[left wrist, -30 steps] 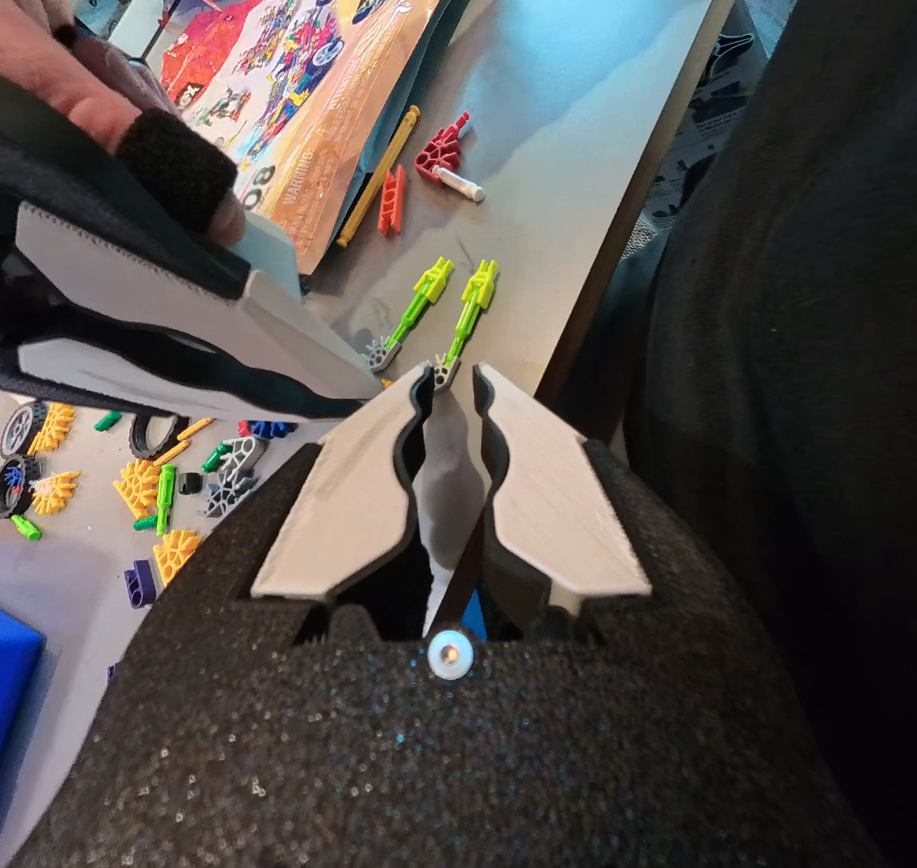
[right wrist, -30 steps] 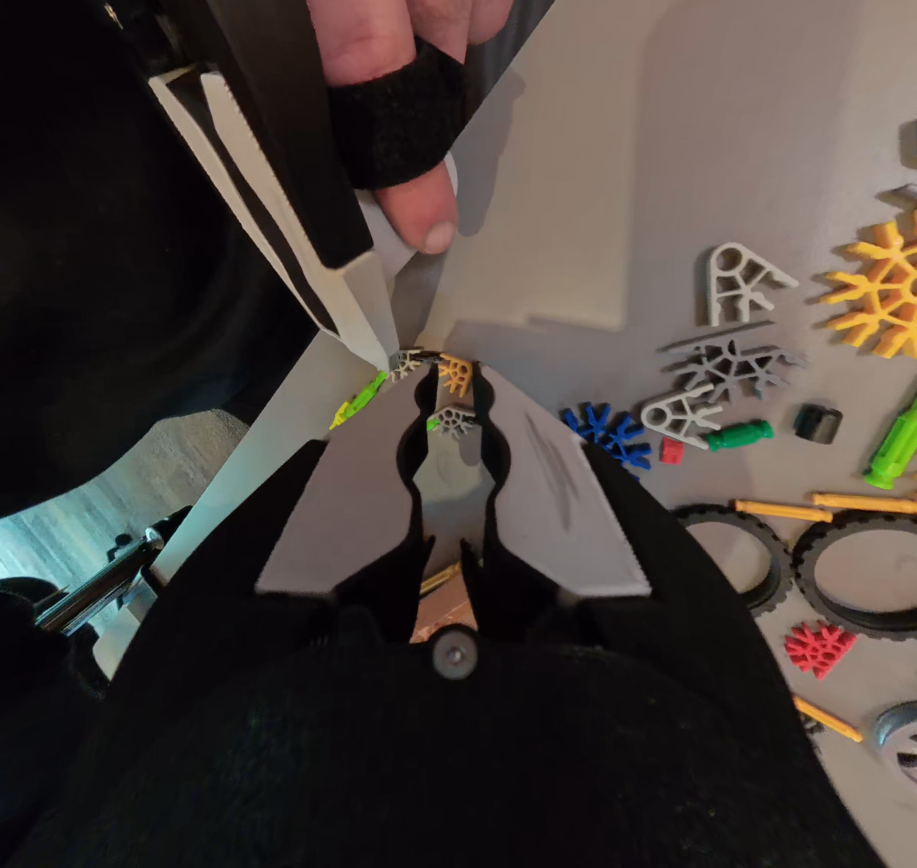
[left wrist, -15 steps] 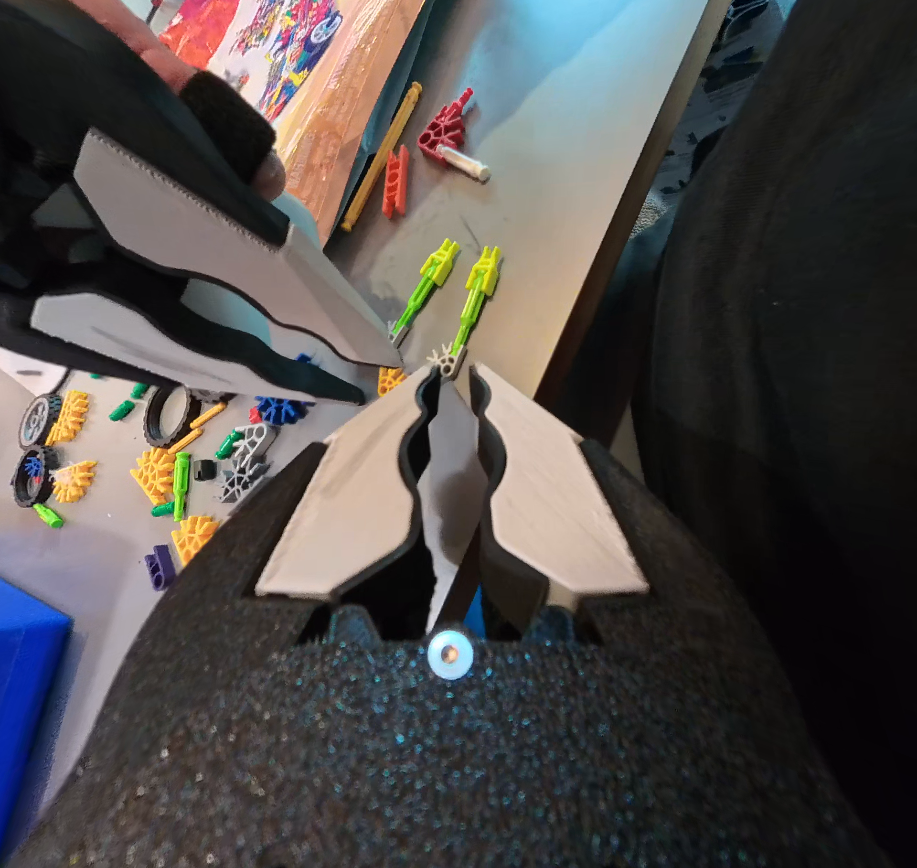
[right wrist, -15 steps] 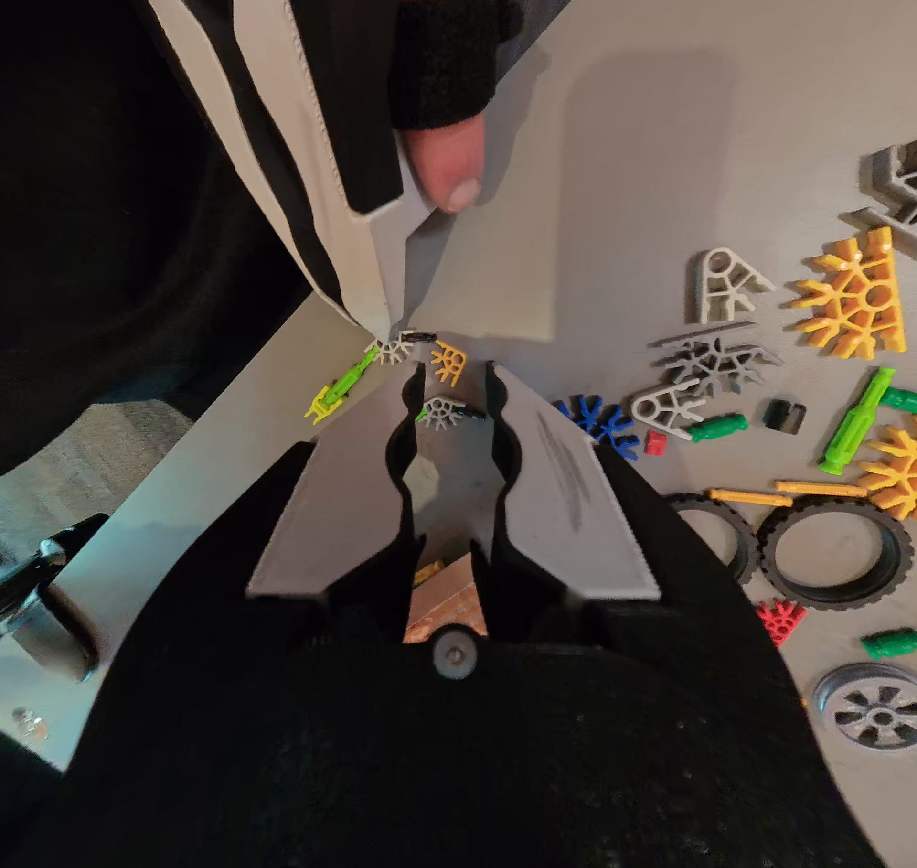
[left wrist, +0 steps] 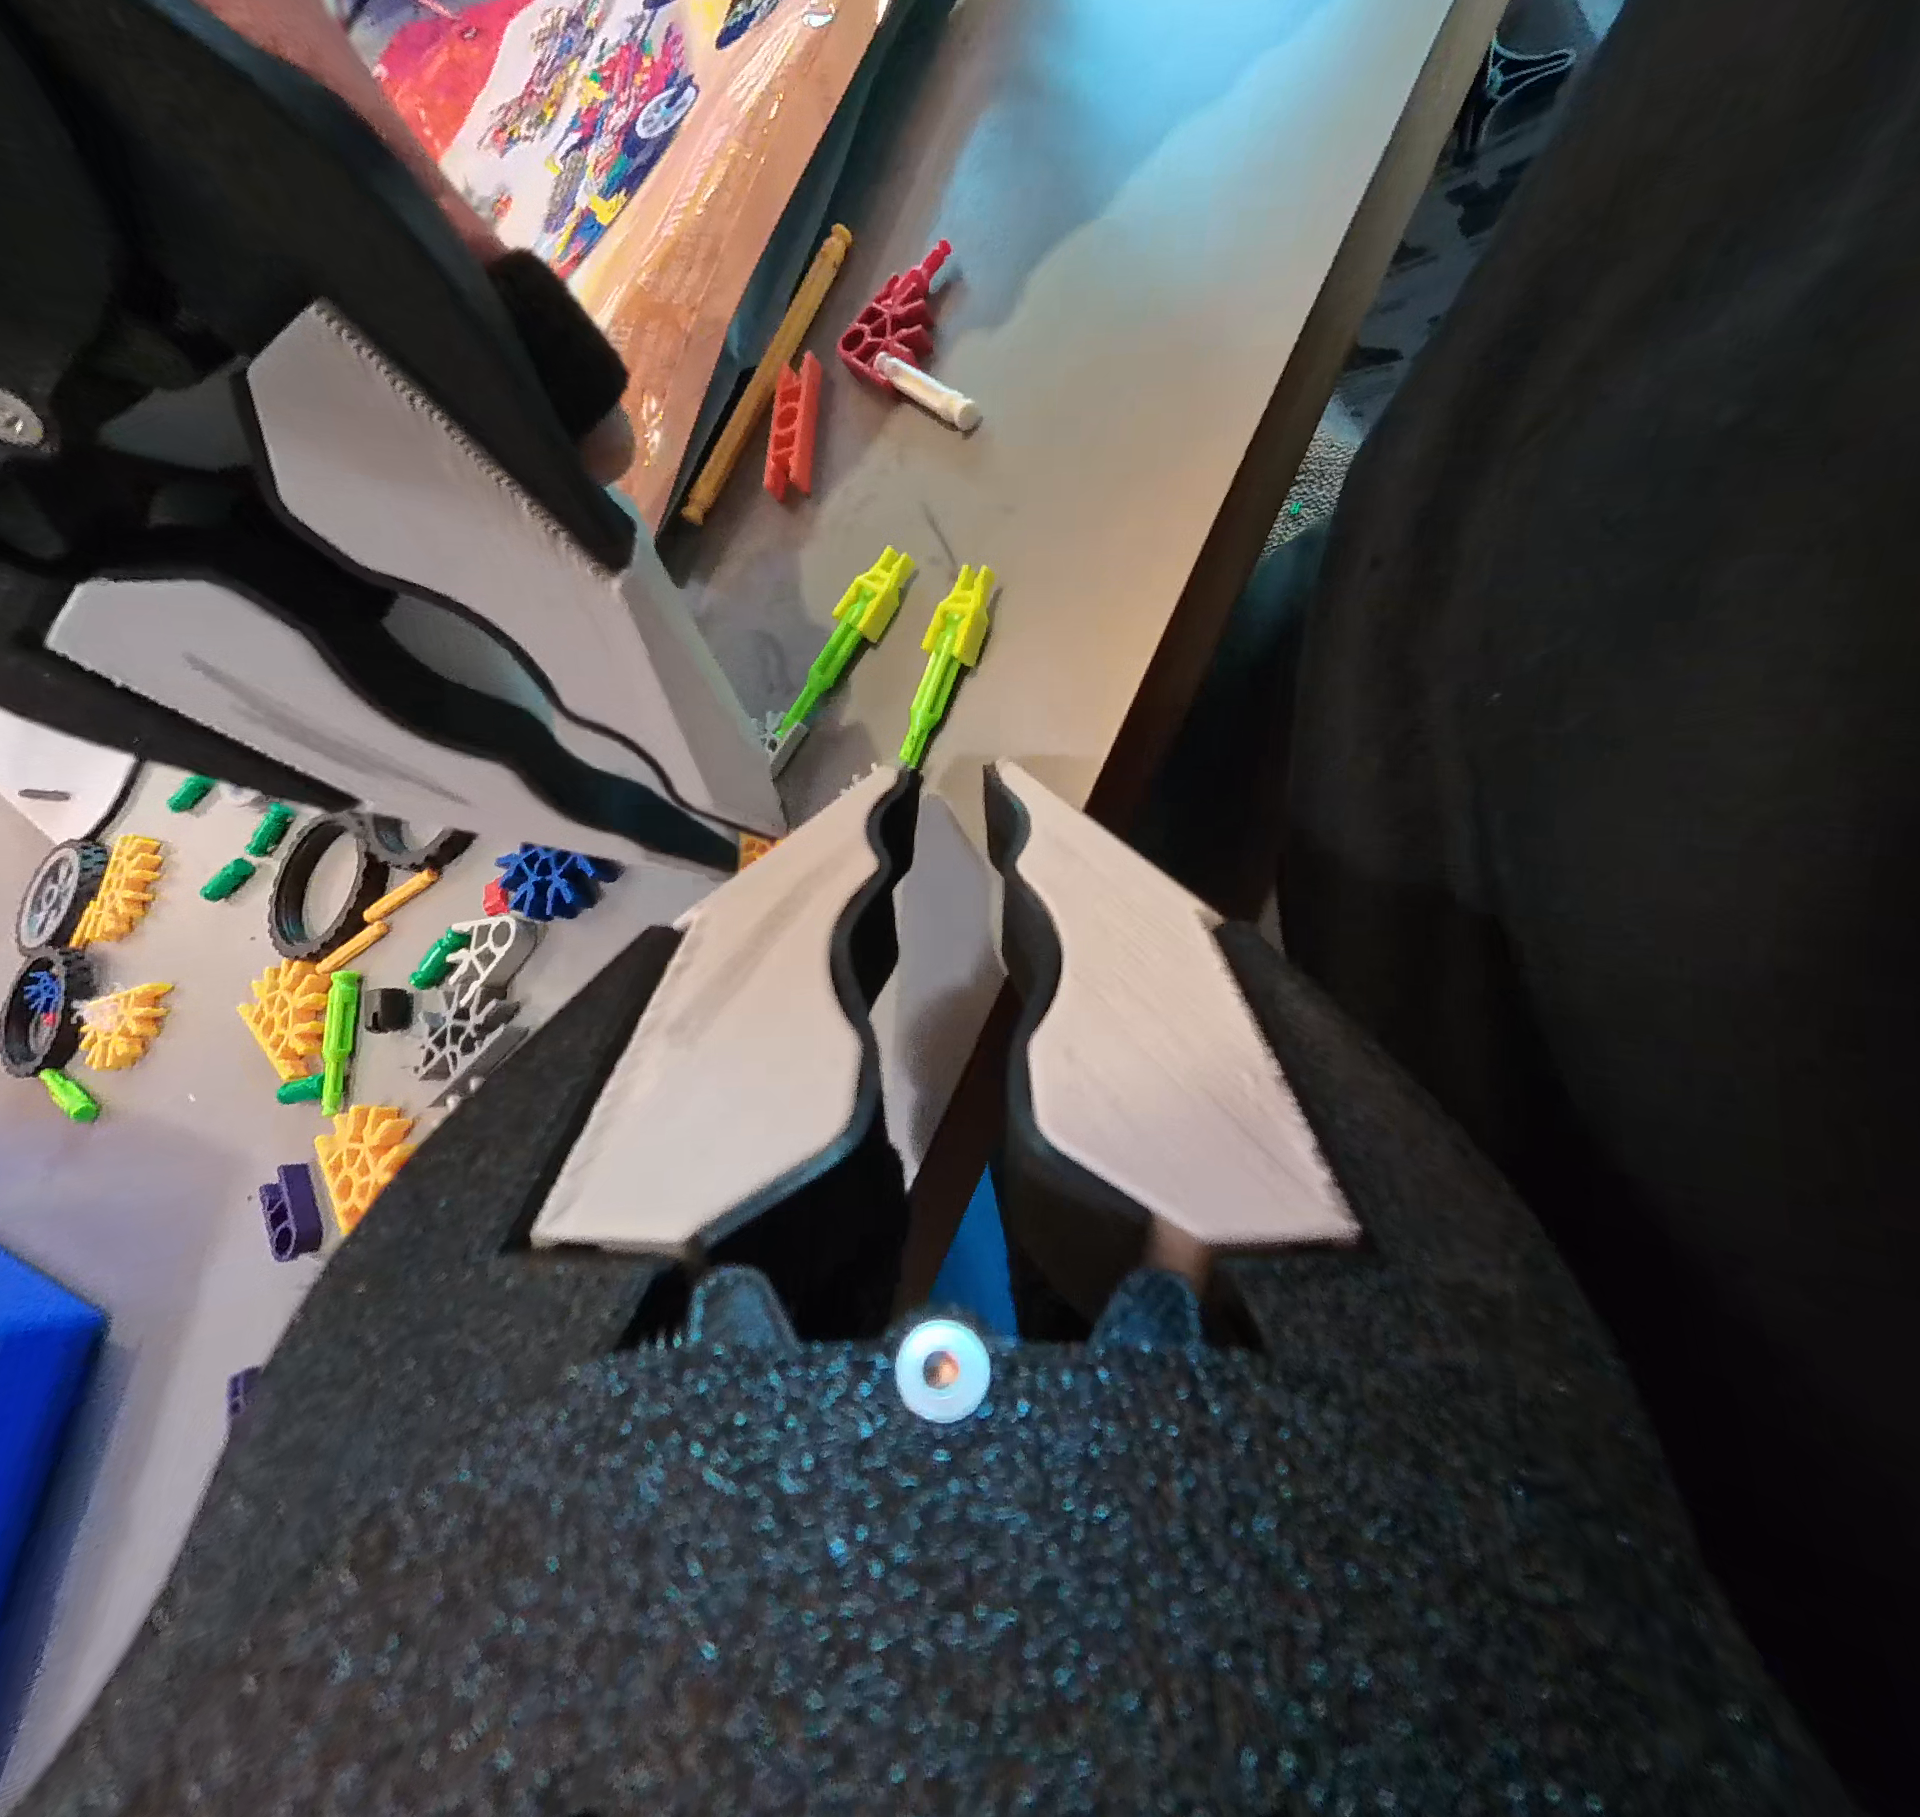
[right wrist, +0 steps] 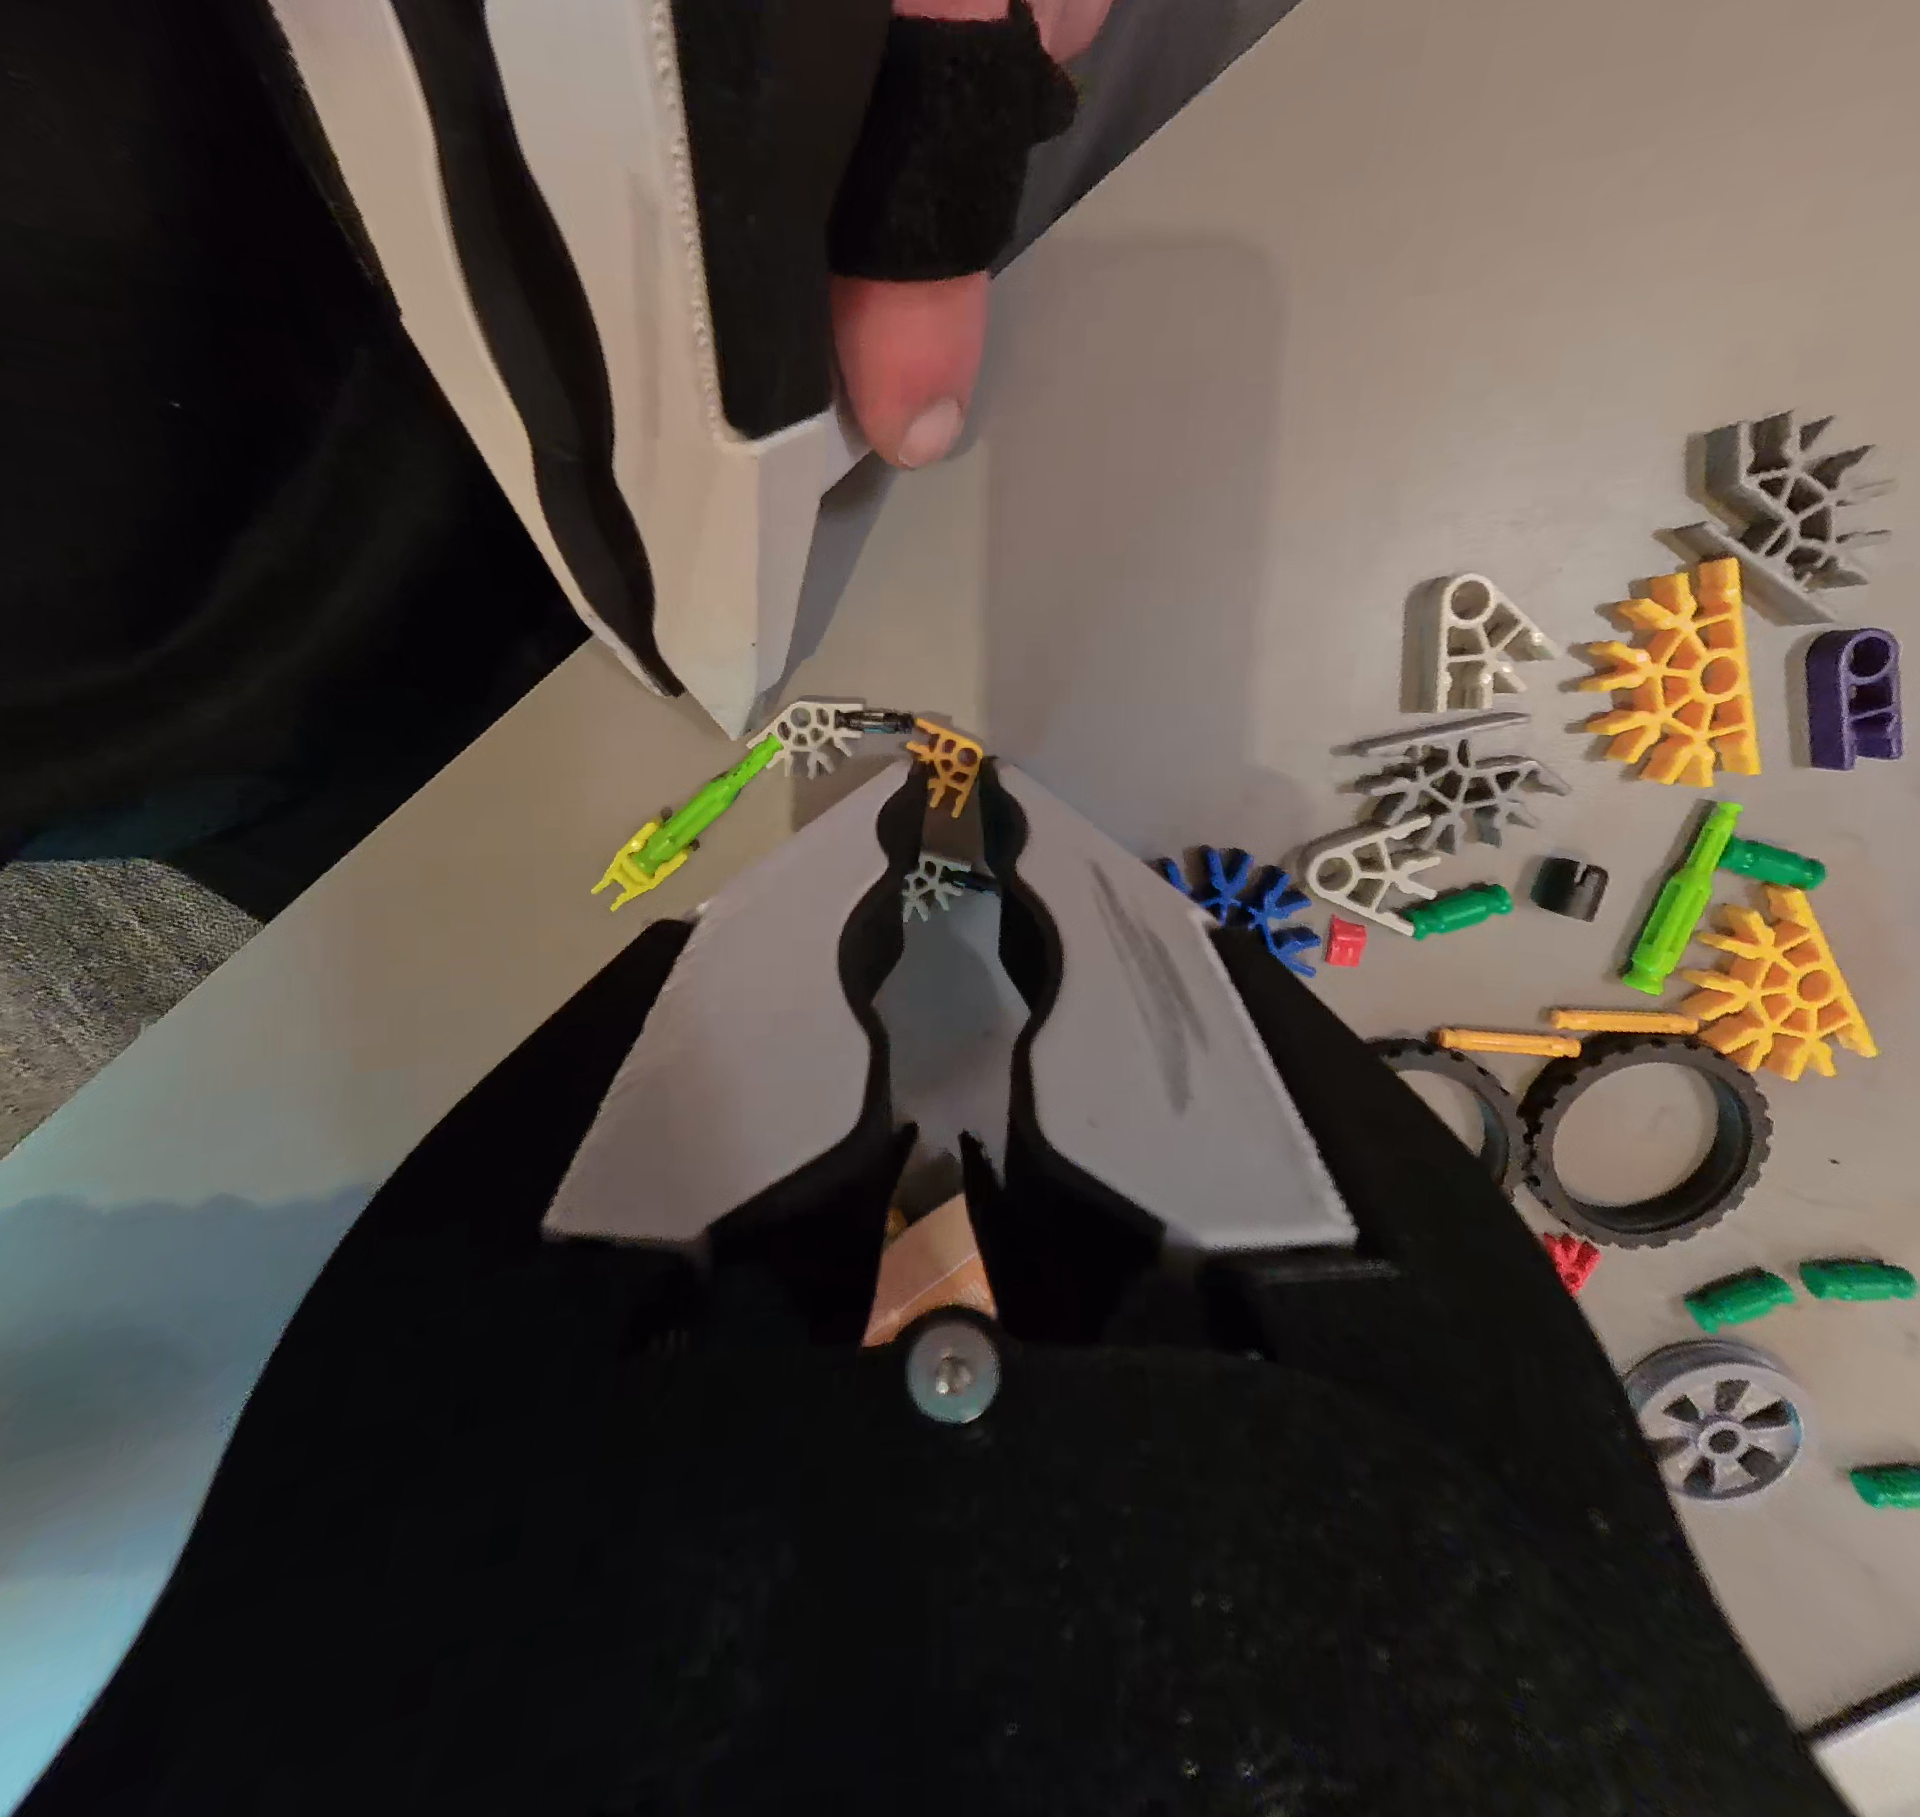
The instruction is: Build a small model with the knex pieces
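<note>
My right gripper (right wrist: pixel 945 772) is shut on a small orange connector (right wrist: pixel 951 765) on the grey table (right wrist: pixel 1351 313). A short black rod joins it to a grey connector (right wrist: pixel 816 733) with a green rod and yellow clip (right wrist: pixel 696 817). A second grey connector (right wrist: pixel 933 884) lies between my right fingers. My left gripper (left wrist: pixel 948 778) is narrowly open with nothing between its tips; its left tip touches the end of one green rod (left wrist: pixel 940 666). A second green rod (left wrist: pixel 847 645) lies beside it. The right gripper also shows in the left wrist view (left wrist: pixel 753 842).
Loose pieces lie to the right: yellow fan connectors (right wrist: pixel 1678 676), grey connectors (right wrist: pixel 1449 785), a blue connector (right wrist: pixel 1242 894), black tyres (right wrist: pixel 1647 1139), a grey wheel hub (right wrist: pixel 1714 1435). A colourful box (left wrist: pixel 644 136), a red connector (left wrist: pixel 894 318) and an orange piece (left wrist: pixel 792 427) lie farther off. The table edge (left wrist: pixel 1278 437) is close. The gap from one gripper's tips to the other's is roughly 5 cm. From either gripper's tips it is about 10 cm to the orange piece (left wrist: pixel 792 427).
The right gripper's jaws have closed from wide apart onto the orange connector. The left gripper has shifted, so the grey connector that was at its tips now sits beside its left tip.
</note>
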